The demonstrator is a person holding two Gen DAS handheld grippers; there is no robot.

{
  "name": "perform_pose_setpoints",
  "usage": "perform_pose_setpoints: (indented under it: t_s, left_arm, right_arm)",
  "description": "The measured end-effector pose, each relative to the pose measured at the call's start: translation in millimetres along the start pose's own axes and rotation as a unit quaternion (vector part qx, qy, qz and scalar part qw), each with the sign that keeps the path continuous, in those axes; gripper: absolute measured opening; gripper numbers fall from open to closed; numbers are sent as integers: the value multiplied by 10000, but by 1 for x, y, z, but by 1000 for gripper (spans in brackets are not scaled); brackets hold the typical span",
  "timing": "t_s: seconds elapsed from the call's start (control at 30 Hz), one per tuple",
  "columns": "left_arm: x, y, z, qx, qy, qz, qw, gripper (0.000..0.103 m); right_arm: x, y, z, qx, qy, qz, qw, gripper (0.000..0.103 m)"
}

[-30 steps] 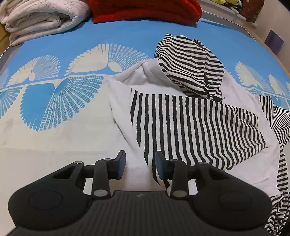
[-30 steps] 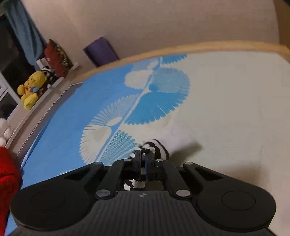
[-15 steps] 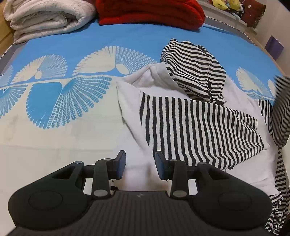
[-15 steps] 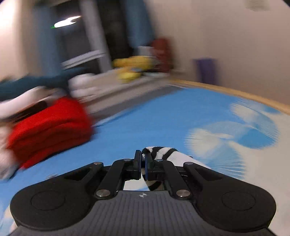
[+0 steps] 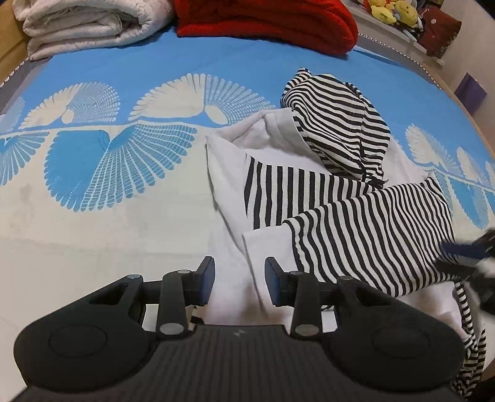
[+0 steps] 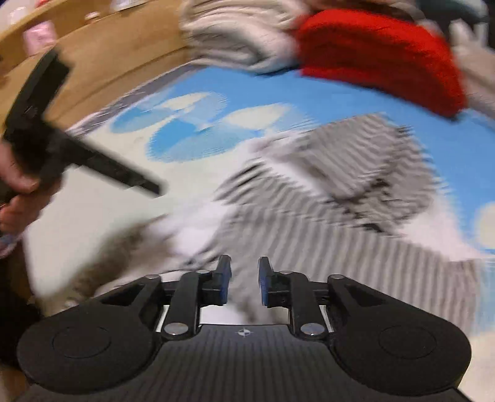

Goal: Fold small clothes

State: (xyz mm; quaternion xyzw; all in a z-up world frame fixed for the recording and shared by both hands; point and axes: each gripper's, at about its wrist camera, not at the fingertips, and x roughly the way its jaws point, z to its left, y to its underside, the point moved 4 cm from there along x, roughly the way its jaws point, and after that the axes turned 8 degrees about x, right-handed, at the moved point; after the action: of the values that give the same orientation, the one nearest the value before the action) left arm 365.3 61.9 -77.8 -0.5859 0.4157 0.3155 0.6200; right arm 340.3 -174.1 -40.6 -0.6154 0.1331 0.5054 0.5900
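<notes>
A small black-and-white striped garment with white panels (image 5: 340, 198) lies on the blue and white bedspread (image 5: 92, 160). A striped sleeve (image 5: 371, 235) lies folded across its body. My left gripper (image 5: 238, 281) is open and empty, low over the garment's near white edge. My right gripper (image 6: 244, 278) is open and empty above the garment (image 6: 340, 198), which is blurred in the right wrist view. The right gripper also shows blurred at the right edge of the left wrist view (image 5: 473, 259). The left gripper and the hand holding it show in the right wrist view (image 6: 46, 139).
A folded white blanket (image 5: 86, 24) and a red blanket (image 5: 266, 21) lie at the far end of the bed. Plush toys (image 5: 393, 12) sit on a shelf at the back right. A wooden bed edge (image 6: 102, 68) runs along the far left.
My right gripper swung the held striped sleeve over the garment's body, then opened and let it go. The sleeve now lies across the body. My left gripper stayed open and drew back slightly.
</notes>
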Motion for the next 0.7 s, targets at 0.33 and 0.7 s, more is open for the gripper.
perform_pose_setpoints:
  t_s: [0.33, 0.7]
  left_arm:
    - [46, 1, -3, -394, 331, 517, 9973, 49]
    - [82, 4, -17, -53, 226, 761, 9968, 5]
  right_arm:
    - [-36, 32, -133, 1700, 1441, 398, 9740, 39]
    - [-9, 86, -195, 2623, 1628, 1196, 9436, 41]
